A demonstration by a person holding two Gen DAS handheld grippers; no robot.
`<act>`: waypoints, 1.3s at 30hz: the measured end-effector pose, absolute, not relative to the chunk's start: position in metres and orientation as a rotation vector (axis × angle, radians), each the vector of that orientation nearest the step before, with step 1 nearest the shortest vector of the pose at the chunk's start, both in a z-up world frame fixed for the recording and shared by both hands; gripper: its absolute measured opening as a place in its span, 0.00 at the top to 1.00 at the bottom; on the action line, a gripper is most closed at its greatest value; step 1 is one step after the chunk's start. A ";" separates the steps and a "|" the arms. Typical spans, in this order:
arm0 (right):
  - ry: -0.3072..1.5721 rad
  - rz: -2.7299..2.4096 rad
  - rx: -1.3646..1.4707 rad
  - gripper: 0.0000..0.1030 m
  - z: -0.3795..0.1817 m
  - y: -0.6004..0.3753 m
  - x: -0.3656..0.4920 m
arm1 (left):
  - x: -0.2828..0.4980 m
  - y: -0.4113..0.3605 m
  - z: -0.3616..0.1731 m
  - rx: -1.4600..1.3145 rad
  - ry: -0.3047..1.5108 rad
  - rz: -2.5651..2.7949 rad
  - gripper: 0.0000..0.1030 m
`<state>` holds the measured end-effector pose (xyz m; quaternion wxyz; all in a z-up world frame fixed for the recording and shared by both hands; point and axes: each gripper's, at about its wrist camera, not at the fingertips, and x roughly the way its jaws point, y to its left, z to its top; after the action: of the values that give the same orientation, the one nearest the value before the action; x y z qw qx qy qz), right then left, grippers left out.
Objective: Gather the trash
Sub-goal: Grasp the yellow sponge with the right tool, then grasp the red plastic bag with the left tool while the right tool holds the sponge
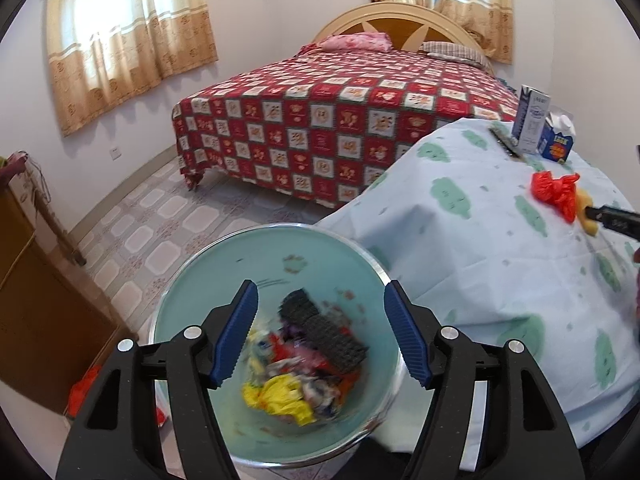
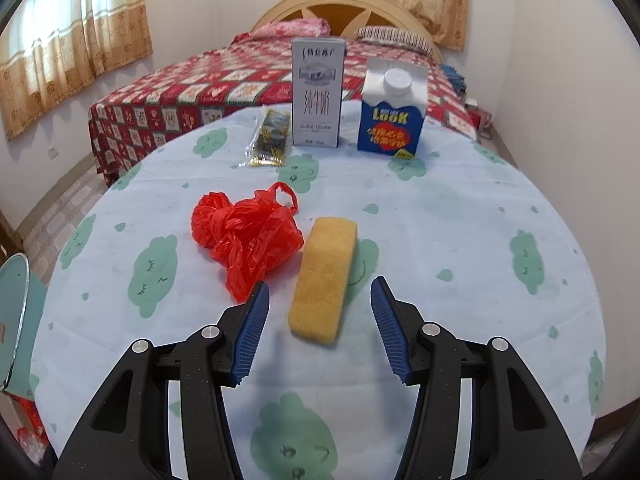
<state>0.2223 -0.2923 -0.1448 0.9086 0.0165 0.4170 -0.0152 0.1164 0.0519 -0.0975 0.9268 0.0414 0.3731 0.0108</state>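
Observation:
My left gripper is open and empty, held above a pale green trash bin on the floor; the bin holds crumpled wrappers and a dark ridged piece. My right gripper is open and empty over the round table, with a yellow sponge lying between and just beyond its fingers. A crumpled red plastic bag lies left of the sponge. It also shows in the left wrist view. A white milk carton, a blue carton and a dark snack packet stand at the table's far side.
The bin's rim shows at the table's left edge. A bed with a red checked cover stands behind the table. A wooden cabinet is at the left, with red bags on the floor beside it.

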 end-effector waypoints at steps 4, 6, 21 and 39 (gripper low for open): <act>0.882 0.000 0.079 0.76 -0.144 -0.301 0.222 | 0.127 0.027 -0.096 0.089 0.768 -0.018 0.37; 0.865 0.010 0.092 0.78 -0.139 -0.306 0.215 | 0.134 0.010 -0.094 0.093 0.769 -0.049 0.37; 0.750 -0.123 0.139 0.78 -0.124 -0.381 0.153 | 0.184 -0.163 -0.095 0.173 0.792 -0.287 0.37; 0.744 -0.088 0.162 0.77 -0.127 -0.398 0.165 | 0.241 -0.241 -0.136 0.165 0.931 -0.368 0.84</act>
<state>0.1648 -0.3984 -0.1269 0.9275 0.0789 0.3628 -0.0431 0.2414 -0.2411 -0.1357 0.8740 0.0791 0.4458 -0.1764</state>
